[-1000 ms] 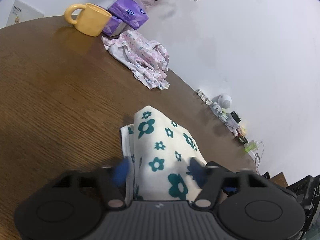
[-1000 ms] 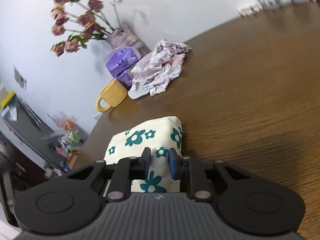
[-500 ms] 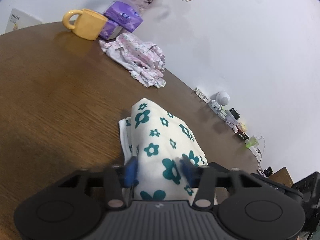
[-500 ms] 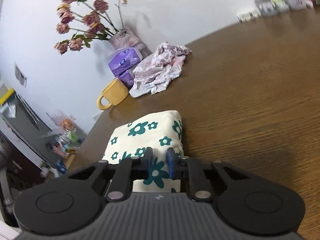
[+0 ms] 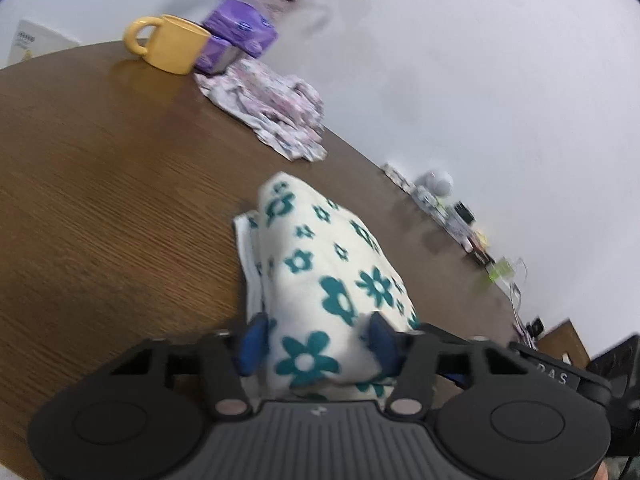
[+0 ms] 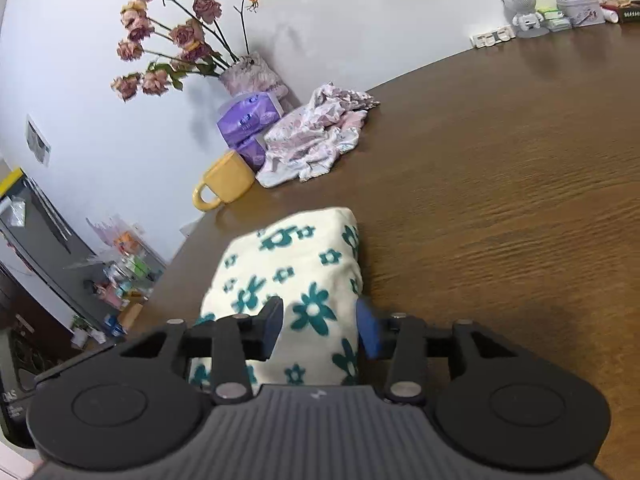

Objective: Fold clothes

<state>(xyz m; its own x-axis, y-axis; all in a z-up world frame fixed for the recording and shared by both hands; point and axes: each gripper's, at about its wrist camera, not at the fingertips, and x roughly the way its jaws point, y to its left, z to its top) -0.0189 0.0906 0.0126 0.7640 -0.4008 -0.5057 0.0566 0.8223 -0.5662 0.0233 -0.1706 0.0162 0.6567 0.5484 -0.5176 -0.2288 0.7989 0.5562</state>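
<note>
Crowding the far edge of the brown table (image 6: 500, 168) are a yellow mug (image 6: 228, 178), purple tissue packs (image 6: 248, 118), a vase of dried roses (image 6: 248, 74) and a crumpled pink-print garment (image 6: 316, 136), all well apart from the folded cream cloth with teal flowers (image 6: 296, 272); nothing lies between them. Small items along the wall (image 5: 452, 216) are blurred in the left wrist view. The cloth's near end is hidden behind both gripper bodies. It lies on the table, its long axis running away from the cameras toward the mug. The left gripper (image 5: 318, 338) has its blue fingers spread either side of the cloth bundle, apparently touching it; the right gripper (image 6: 320, 326) stands apart over the cloth, not clamped.
</note>
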